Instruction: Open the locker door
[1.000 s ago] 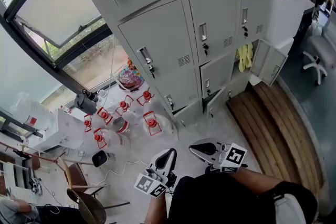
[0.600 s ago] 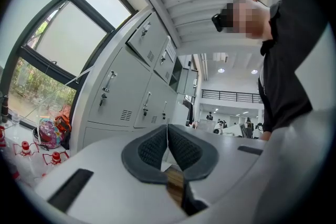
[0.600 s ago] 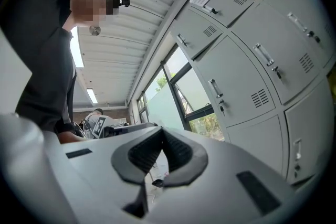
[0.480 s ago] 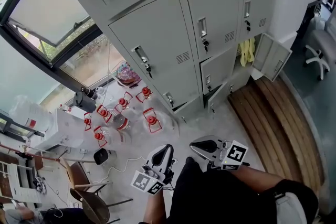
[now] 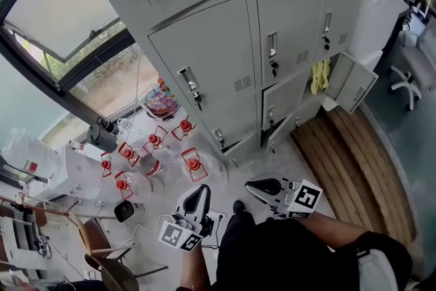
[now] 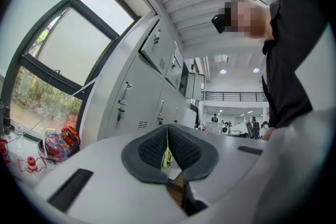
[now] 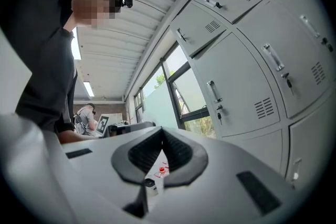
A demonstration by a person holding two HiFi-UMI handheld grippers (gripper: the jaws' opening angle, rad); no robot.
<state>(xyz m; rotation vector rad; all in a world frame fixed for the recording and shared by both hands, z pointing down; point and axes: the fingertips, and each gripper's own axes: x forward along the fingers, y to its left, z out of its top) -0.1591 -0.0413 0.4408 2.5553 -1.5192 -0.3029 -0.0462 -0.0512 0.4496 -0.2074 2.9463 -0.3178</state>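
Left gripper [image 5: 199,193] and right gripper [image 5: 253,186] are being held level, side by side, over the pale floor [image 5: 286,160]. The jaws of both are being shown pressed together, with nothing between the ribbed black pads. The grey sheet-metal locker bank [image 5: 293,24] is being faced, well apart from both grippers. The large locker door [image 5: 204,65] nearest them is being seen closed: a flat panel with louvred vent slots, a vertical chrome handle [image 5: 187,78] and a key hanging below it. Open floor is being left between grippers and lockers. On the left it is being narrowed by clear water jugs with red caps [image 5: 153,153], and on the right it is being edged by a slatted wooden platform [image 5: 354,160]. A small lower door [image 5: 351,82] is being seen swung open, with something yellow [image 5: 318,75] hanging inside that compartment.
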